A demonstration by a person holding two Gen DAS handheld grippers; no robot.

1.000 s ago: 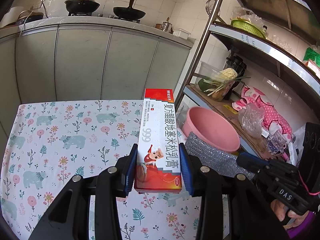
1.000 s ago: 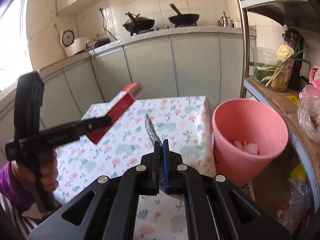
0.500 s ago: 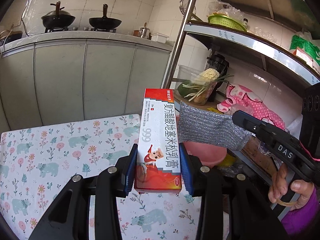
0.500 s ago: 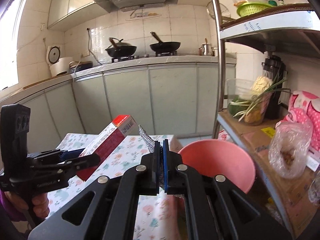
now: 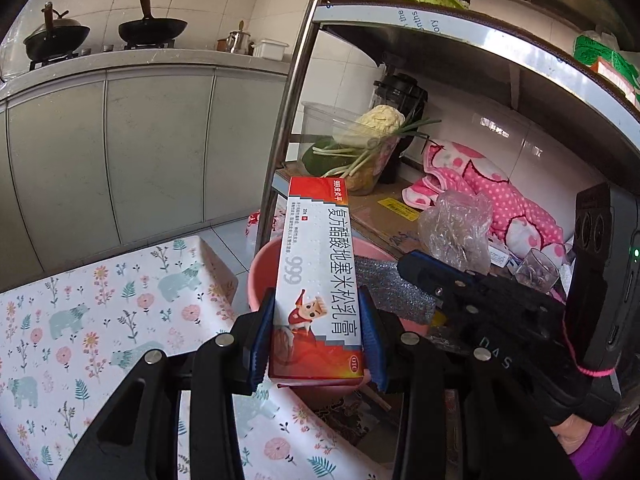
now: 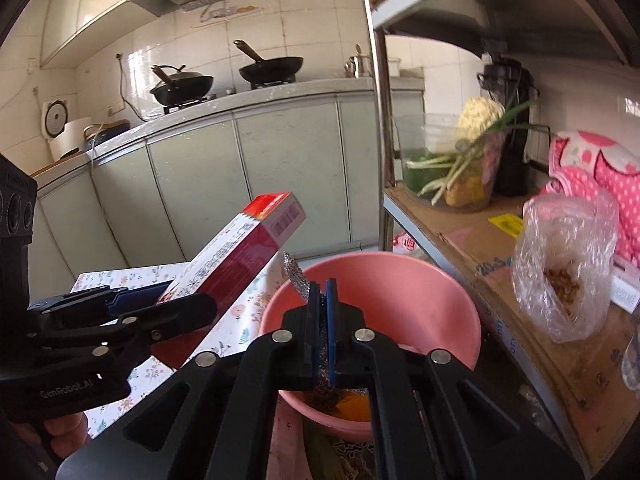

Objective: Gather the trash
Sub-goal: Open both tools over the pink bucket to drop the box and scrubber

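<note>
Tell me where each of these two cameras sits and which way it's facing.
Left wrist view: sits on the left tool, looking along it past the red and white cardboard box it grips, toward the pink plastic bucket and metal shelf; the right tool and a purple sleeve show.
Right wrist view: sits on the right tool, shut on a silver mesh scrap over the bucket; the left tool shows.
Shared: box, bucket, scrap, shelf, woks.
</note>
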